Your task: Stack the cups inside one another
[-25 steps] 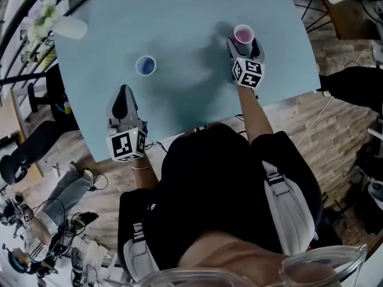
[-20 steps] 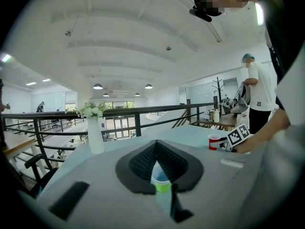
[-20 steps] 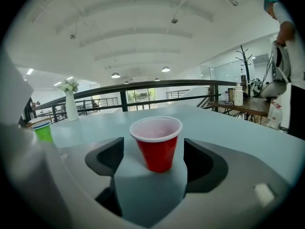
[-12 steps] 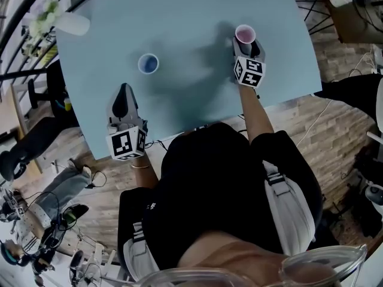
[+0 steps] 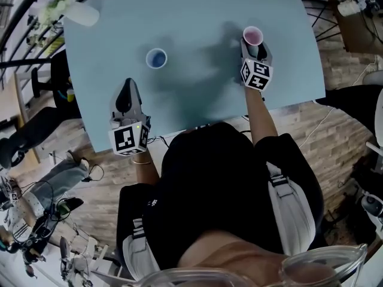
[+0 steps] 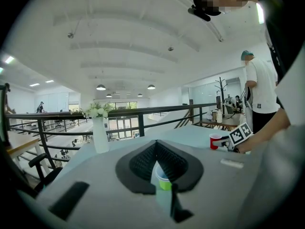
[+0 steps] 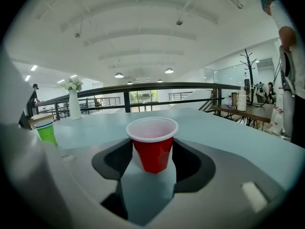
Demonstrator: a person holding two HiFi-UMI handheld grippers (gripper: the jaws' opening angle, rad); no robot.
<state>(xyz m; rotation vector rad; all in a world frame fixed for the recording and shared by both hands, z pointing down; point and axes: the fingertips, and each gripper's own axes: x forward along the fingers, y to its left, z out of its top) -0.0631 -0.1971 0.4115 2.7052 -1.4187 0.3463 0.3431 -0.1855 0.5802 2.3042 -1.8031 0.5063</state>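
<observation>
Head view: the red cup (image 5: 252,36) stands upright at the far right of the worktop (image 5: 197,5), with the right gripper (image 5: 253,45) reaching in from the near side and flanking it; the green cup (image 5: 156,58) stands upright well off to its left, mouth up, with bare worktop between the two; the left gripper (image 5: 127,87) sits near the worktop's near edge, and the green cup lies beyond it and a little to the right, apart from it; so I judge the left hand the nearer one to that cup; a white vase (image 5: 81,14) at the far left corner is well clear of either path.

Left gripper view: the jaws meet at the tips with nothing held; the green cup (image 6: 163,180) shows low in the slit between them, out on the worktop ahead; the red cup (image 6: 215,140) and the other hand's marker cube are off to the right; a person stands beyond the worktop there.

Right gripper view: the jaws have just been closing, and the red cup (image 7: 152,128) stands dead centre between them, pads meeting its wall on both sides under the rim; the green cup (image 7: 46,130) is at the far left edge; I expect a lift, then a carry leftward, with nothing standing in the way.
</observation>
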